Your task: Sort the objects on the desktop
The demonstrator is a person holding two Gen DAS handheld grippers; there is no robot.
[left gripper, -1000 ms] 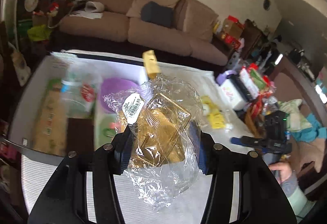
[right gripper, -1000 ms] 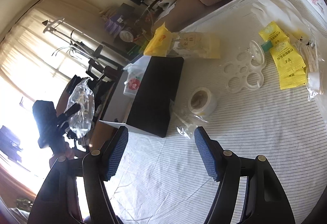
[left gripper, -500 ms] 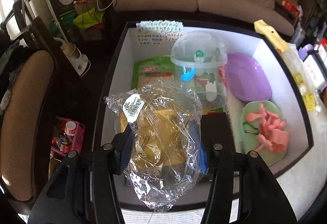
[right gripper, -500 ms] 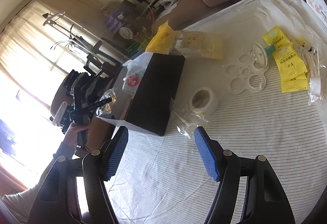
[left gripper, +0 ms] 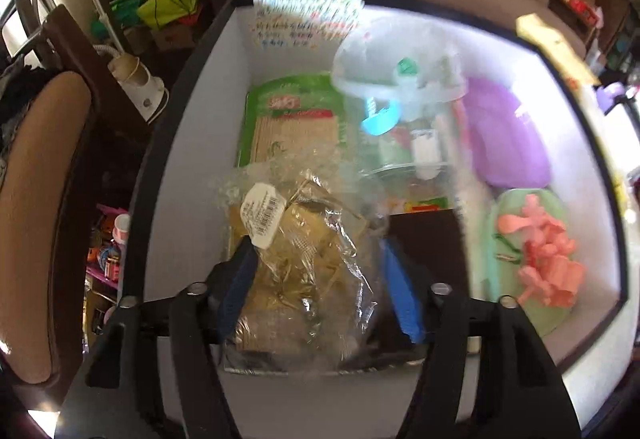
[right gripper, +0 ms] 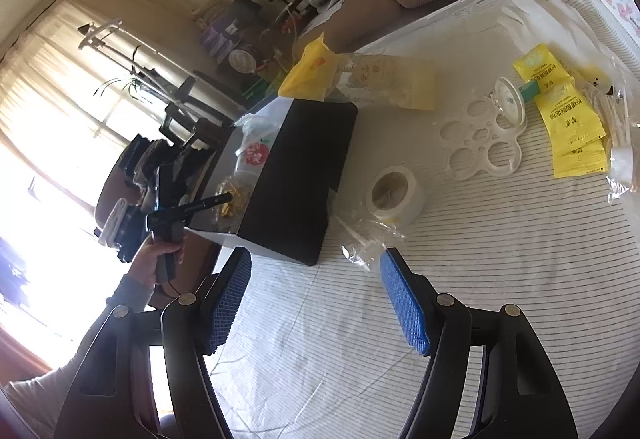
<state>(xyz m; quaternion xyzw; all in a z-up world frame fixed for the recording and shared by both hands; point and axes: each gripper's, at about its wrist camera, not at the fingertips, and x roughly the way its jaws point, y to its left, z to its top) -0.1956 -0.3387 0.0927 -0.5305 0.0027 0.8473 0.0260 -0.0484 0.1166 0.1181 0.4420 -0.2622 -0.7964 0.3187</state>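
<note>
Clear crinkled plastic bag (left gripper: 304,259) of golden contents, white barcode sticker (left gripper: 262,217) near its top, sits inside the black-walled, white-lined box (left gripper: 192,127). It lies near the box's front wall, over a green packet (left gripper: 292,119), beside a clear domed container (left gripper: 400,79).

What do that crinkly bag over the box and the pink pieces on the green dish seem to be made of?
Crinkly bag: thin clear plastic film, glossy; it wrinkles and glints, with gold contents showing through. Pink pieces: probably moulded plastic, matte and uniformly coloured. Green dish: likely plastic too; blur leaves that open.
</note>
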